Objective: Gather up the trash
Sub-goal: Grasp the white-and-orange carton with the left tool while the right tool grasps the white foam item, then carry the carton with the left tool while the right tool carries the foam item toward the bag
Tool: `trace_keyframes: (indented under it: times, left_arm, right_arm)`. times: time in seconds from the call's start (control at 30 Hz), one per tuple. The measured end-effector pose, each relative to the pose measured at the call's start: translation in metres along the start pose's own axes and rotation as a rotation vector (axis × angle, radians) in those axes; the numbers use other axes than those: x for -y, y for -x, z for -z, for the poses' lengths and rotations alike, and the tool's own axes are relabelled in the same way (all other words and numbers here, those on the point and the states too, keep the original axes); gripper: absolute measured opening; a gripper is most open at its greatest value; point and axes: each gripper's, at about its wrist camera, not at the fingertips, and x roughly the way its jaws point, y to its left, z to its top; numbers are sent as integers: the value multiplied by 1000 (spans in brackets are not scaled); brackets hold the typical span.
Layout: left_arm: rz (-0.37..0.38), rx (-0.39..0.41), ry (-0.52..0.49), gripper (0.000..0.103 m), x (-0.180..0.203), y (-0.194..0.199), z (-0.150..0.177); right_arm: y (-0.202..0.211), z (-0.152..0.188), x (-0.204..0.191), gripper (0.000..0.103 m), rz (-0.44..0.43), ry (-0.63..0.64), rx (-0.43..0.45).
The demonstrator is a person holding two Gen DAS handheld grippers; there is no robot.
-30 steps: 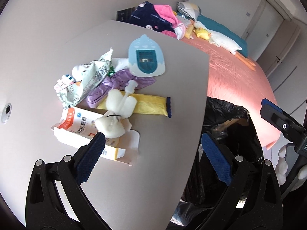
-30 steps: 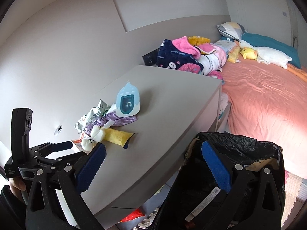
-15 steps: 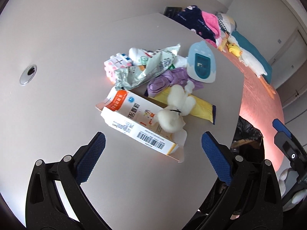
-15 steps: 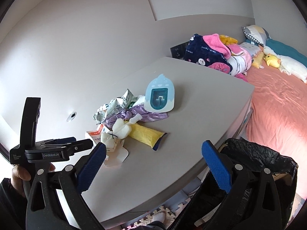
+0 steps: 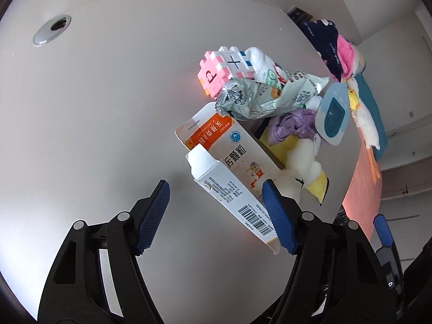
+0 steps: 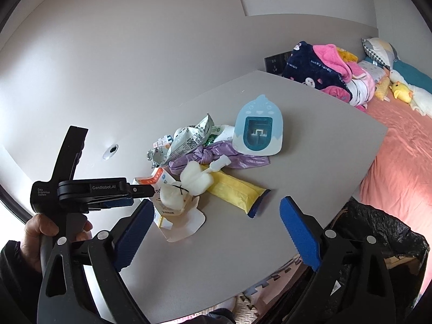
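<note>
A trash pile lies on the grey table (image 5: 94, 135): a white and orange carton (image 5: 229, 167), a crumpled foil wrapper (image 5: 259, 100), a purple bag (image 6: 213, 156), a yellow packet (image 6: 237, 191) and a white fluffy wad (image 6: 194, 178). My left gripper (image 5: 216, 189) points down at the carton. Its jaws are closing with the carton's barcode end between them. The right pad sits at the carton's edge, and the left pad stands apart from it. My right gripper (image 6: 216, 205) hovers over the table's near edge, wide and closing a little, with nothing held.
A pink block cube (image 5: 218, 73) and a blue chick-shaped device (image 6: 259, 127) stand by the pile. The black trash bag (image 6: 378, 237) hangs open beside the table's right edge. A bed (image 6: 399, 162) with clothes and plush toys lies beyond. A cable hole (image 5: 52, 29) is in the tabletop.
My left gripper has rolled, dropped closer to the carton and narrowed its jaws around its end. My right gripper has swung left from above the trash bag to over the table.
</note>
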Motion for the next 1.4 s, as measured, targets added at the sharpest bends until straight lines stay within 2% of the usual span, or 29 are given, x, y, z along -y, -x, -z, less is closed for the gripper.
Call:
trace_keyframes:
  times: [0.07,0.1,0.17,0.4,0.7,0.8,0.87,0.9,1.0,1.03,1.07,1.13,1.4]
  left_arm:
    - [7,-6,17,62,-2,-3,-3]
    - [5,-8,18,55,-1,-4,-4]
    - [33,-28,37,46,-2,-7,-7]
    - [31,-31,29,38,2,-12,-12]
    - [54,-29,-1,25,-7,-10,-20]
    - [46,-25,-17,23,-11,-7,-22]
    - [44,-26,-18,23,-14,-7,-23]
    - [46,-29,-17,23,-15,-7,-23]
    - [49,-38,-19,23,-17,-7,-24]
    - [50,-40,-20,23,-17,-8,-24]
    - [51,-39,-21,23,-17,-8,-24]
    - [52,-36,-27,23,-16,-8,-25]
    - [19,-6,-59,22,-8,0,-21]
  right_arm:
    - [-6,0,-4,94,-7,0,-11]
    - [-9,-1,-5,94,-10,-3,-16]
    - [-17,-2,-7,94,-28,-19,-31]
    - [-50,-2,-19,94,-95,-89,-90]
    - [-86,1,-23,94,-125,-167,-160]
    - [-100,2,-20,86,-136,-205,-203]
    - [-111,5,-18,76,-171,-249,-246]
    - [-115,6,-18,73,-185,-270,-265]
    - [-119,9,-17,64,-205,-290,-271]
    - [-122,10,-18,50,-229,-294,-282]
    - [-122,11,-18,42,-242,-299,-285]
    - [-118,11,-20,36,-243,-282,-270]
    - [-89,3,-26,33,-208,-209,-196]
